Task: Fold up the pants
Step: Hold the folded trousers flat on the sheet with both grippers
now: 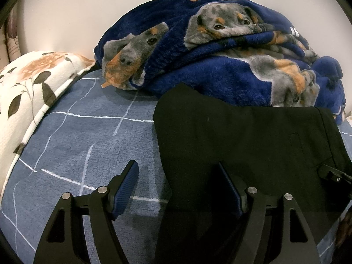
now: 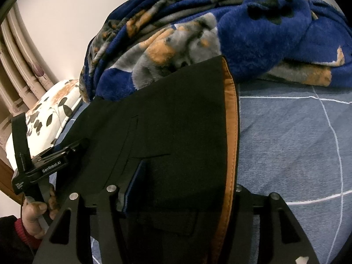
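Observation:
Black pants (image 1: 242, 143) lie folded on the blue checked bedsheet (image 1: 88, 143), their far edge against a fleece blanket. My left gripper (image 1: 179, 184) is open at the pants' left edge: its left finger hangs over bare sheet, its right finger over black cloth. In the right wrist view the pants (image 2: 176, 121) show a brown waistband lining (image 2: 231, 132). My right gripper (image 2: 187, 187) stands open with the waist end between its fingers. Its left pad (image 2: 134, 182) shows; the waistband hides the right finger. No pad visibly presses the cloth.
A heaped blue fleece blanket with dog prints (image 1: 220, 44) fills the back of the bed. A floral pillow (image 1: 28, 88) lies at the left. The left gripper's body (image 2: 44, 167) and a hand (image 2: 33, 211) show in the right view. Bare sheet (image 2: 297, 143) lies to the right.

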A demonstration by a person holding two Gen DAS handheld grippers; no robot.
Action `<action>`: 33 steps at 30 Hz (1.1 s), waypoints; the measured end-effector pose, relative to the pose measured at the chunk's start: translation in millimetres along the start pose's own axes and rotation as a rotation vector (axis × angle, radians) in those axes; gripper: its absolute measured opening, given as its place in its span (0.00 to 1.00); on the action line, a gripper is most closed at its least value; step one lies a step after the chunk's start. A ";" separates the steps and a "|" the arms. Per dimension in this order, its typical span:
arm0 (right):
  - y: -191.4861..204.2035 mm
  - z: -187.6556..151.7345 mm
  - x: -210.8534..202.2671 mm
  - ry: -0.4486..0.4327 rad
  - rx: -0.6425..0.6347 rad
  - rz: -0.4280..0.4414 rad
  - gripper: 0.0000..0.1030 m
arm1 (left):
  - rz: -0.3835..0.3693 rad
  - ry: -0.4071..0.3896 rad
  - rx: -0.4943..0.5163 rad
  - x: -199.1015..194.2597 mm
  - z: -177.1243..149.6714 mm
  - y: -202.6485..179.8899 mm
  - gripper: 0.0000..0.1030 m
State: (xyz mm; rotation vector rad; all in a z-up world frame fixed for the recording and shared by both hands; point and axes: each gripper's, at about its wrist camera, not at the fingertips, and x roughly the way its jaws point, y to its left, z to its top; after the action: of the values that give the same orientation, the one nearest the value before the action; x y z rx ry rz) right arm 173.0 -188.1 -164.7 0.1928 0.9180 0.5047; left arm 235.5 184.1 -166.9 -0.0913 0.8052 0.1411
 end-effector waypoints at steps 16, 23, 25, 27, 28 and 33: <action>1.0 1.7 1.2 0.002 -0.009 -0.009 0.53 | 0.002 -0.001 0.000 0.0 -0.4 -0.4 0.72; 1.0 2.1 1.3 0.003 -0.010 -0.010 0.53 | 0.003 -0.001 0.000 -0.1 -0.7 -0.1 0.72; 0.6 2.2 1.2 0.003 -0.010 -0.009 0.53 | 0.004 -0.001 0.001 -0.1 -0.8 -0.3 0.72; 1.3 2.1 1.4 0.003 -0.011 -0.010 0.53 | 0.006 -0.002 0.002 -0.4 -0.5 0.7 0.72; 1.2 2.1 1.4 0.003 -0.011 -0.010 0.53 | 0.007 -0.002 0.002 -0.4 -0.4 0.8 0.72; 0.9 2.3 1.4 0.003 -0.011 -0.010 0.53 | 0.007 -0.002 0.002 -0.3 -0.5 0.6 0.72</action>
State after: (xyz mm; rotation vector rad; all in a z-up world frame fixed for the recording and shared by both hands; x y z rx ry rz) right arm 175.2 -186.5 -164.0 0.1775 0.9185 0.5012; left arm 234.9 184.6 -167.0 -0.0859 0.8038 0.1471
